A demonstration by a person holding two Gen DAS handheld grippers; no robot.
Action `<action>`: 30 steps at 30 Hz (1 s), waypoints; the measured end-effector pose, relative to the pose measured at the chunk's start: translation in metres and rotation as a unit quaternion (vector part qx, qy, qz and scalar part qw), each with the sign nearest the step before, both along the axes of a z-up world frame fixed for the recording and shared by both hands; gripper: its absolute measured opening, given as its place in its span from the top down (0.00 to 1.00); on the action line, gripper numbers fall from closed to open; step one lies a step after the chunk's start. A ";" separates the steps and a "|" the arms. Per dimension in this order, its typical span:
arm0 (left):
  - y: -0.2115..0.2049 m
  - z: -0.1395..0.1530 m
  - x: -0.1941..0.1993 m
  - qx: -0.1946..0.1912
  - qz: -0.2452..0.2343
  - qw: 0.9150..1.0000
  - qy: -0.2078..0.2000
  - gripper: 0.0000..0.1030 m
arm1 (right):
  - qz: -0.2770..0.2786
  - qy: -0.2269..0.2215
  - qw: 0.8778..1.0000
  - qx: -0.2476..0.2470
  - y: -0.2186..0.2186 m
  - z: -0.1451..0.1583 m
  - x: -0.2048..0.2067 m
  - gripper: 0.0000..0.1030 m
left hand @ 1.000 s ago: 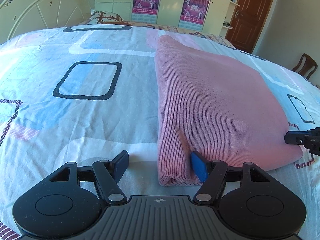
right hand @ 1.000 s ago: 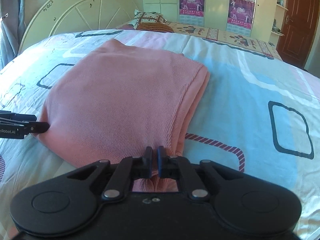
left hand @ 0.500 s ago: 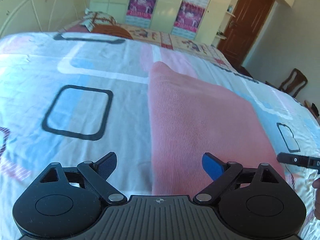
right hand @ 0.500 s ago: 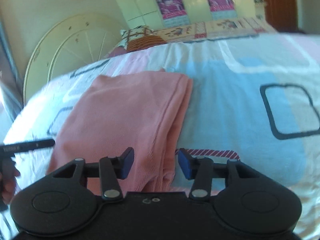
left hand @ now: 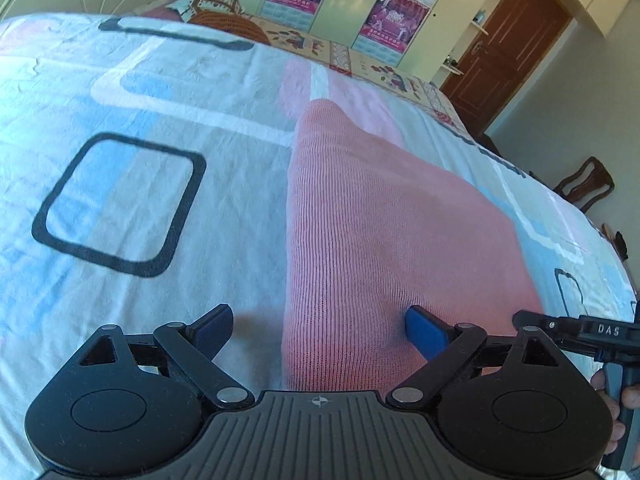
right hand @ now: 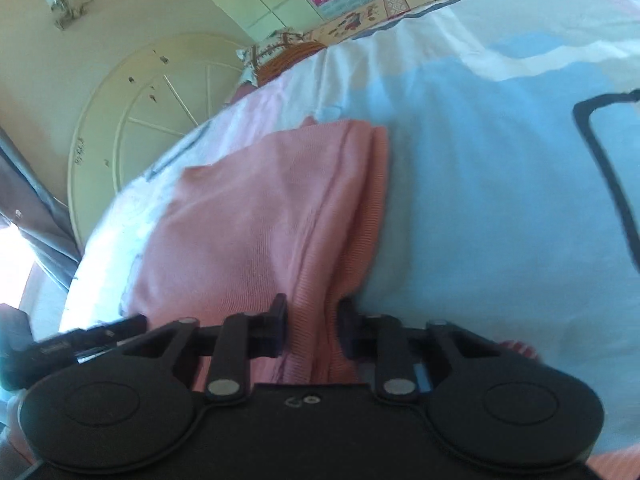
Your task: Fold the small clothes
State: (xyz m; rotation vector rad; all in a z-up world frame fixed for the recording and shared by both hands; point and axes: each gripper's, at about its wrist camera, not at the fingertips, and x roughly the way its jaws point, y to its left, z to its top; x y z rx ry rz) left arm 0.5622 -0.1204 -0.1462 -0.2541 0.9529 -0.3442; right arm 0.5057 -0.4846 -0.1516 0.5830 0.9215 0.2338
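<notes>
bedsheet point(left hand: 132, 92) patterned | pink garment point(left hand: 380, 240) folded | left gripper point(left hand: 320, 330) wide | right gripper point(right hand: 314, 324) wide

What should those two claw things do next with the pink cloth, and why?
Probably lift both away and leave it. The pink garment already lies folded flat on the bed sheet, and both the left gripper and right gripper have open jaws straddling its near edge, gripping nothing.
</notes>
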 end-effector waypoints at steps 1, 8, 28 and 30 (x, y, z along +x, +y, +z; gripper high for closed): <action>0.000 0.004 -0.001 -0.003 -0.013 1.000 -0.012 0.11 | -0.015 -0.006 1.000 0.002 -0.006 0.003 -0.005 0.77; 0.008 -0.007 0.022 -0.045 -0.013 0.999 0.013 0.11 | -0.004 -0.008 0.999 0.033 -0.016 0.000 -0.006 0.38; -0.066 0.018 0.028 0.127 -0.067 0.989 -0.046 0.60 | 0.024 0.007 0.996 -0.081 0.029 0.010 0.007 0.73; -0.067 0.019 0.031 0.134 -0.061 0.988 -0.043 0.40 | 0.012 0.009 0.997 -0.074 0.026 0.009 0.006 0.69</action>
